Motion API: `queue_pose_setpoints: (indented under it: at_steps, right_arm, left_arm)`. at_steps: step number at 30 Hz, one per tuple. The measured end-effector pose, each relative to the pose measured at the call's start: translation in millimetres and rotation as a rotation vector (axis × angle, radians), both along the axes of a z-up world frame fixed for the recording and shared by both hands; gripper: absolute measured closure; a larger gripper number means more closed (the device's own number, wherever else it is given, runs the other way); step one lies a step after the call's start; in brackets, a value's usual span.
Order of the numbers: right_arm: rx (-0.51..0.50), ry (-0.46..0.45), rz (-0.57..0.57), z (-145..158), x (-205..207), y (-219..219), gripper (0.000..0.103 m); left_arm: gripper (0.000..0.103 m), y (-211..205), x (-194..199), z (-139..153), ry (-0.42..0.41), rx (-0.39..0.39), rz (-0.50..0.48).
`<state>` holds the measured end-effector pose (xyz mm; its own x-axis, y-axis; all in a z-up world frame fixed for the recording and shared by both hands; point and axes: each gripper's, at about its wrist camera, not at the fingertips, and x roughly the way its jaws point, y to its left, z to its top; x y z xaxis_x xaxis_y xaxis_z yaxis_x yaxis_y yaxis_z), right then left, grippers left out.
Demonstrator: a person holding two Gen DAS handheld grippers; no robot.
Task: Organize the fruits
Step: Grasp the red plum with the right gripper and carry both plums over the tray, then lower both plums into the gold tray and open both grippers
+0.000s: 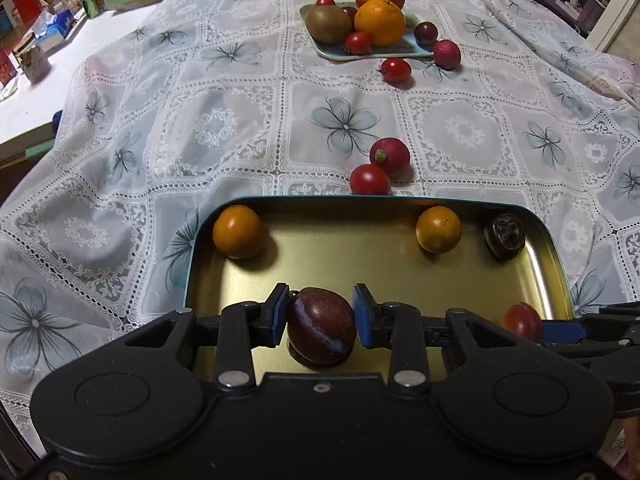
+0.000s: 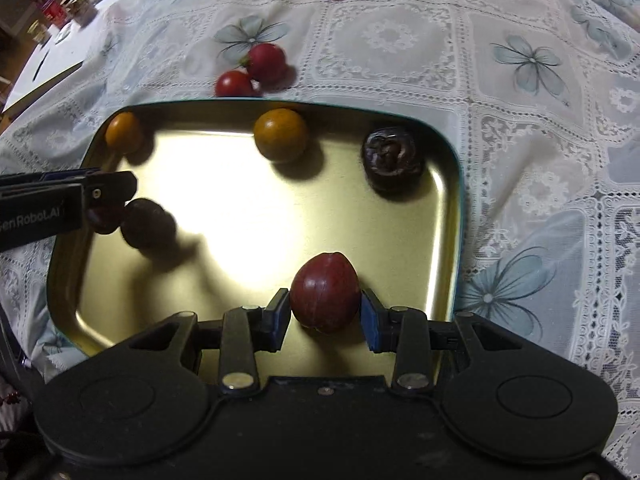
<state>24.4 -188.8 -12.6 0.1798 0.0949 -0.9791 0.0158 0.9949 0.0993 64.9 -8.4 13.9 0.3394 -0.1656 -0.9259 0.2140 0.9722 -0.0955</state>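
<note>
Left gripper: fingers pinching a dark maroon plum, low centre, over the gold metal tray.
Right gripper: fingers pinching a red plum, low over the tray (likely for release).

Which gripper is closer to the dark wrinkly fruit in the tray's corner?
The right gripper. It sits at the same side of the tray as the wrinkly fruit, while the left gripper is over at the opposite side.

both wrist views look steeply down, close over one gold tray.
</note>
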Motion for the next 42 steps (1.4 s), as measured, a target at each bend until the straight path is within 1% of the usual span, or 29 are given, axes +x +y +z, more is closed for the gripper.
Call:
queue_pose_setpoints:
  at_steps: [3,8,12,17,20,26,29,34,38,42]
  right_arm:
    - [-0.014,0.004,-0.016,0.1,0.4,-4.9,0.065]
    - [-0.011,0.015,-0.019,-1.0,0.8,-5.5,0.065]
    - [-0.011,0.017,-0.023,-2.6,1.7,-5.5,0.064]
    - [-0.011,-0.012,-0.021,3.2,0.6,-5.2,0.063]
    - [-0.02,-0.021,-0.017,5.9,0.3,-4.7,0.063]
    - [-0.006,0.005,-0.03,3.2,2.2,-6.9,0.063]
    - [0.001,-0.006,-0.038,8.3,2.9,-9.3,0.063]
    - [0.013,-0.046,-0.049,25.0,3.7,-13.9,0.062]
    - [0.017,-0.059,-0.062,31.1,4.7,-18.3,0.062]
    - [0.017,-0.046,-0.069,28.2,5.3,-20.0,0.062]
  left_arm:
    - [0.06,-0.4,0.2,-3.2,0.017,-0.005,-0.001]
    - [0.06,-1.1,0.2,-2.3,0.012,0.001,0.001]
    - [0.059,0.0,1.7,-2.8,0.027,-0.005,0.002]
    - [0.059,1.3,0.0,-1.4,0.015,-0.004,0.004]
    - [0.059,2.4,-0.4,-0.9,0.021,-0.009,0.004]
    - [0.059,6.2,-2.0,5.2,0.025,-0.018,0.006]
    - [0.059,10.3,-2.0,13.0,0.012,-0.035,0.015]
    - [0.059,13.5,-0.6,22.0,-0.009,-0.043,0.023]
    - [0.059,12.9,2.1,19.9,-0.004,-0.042,0.027]
    - [0.059,12.4,4.6,13.9,0.021,-0.046,0.024]
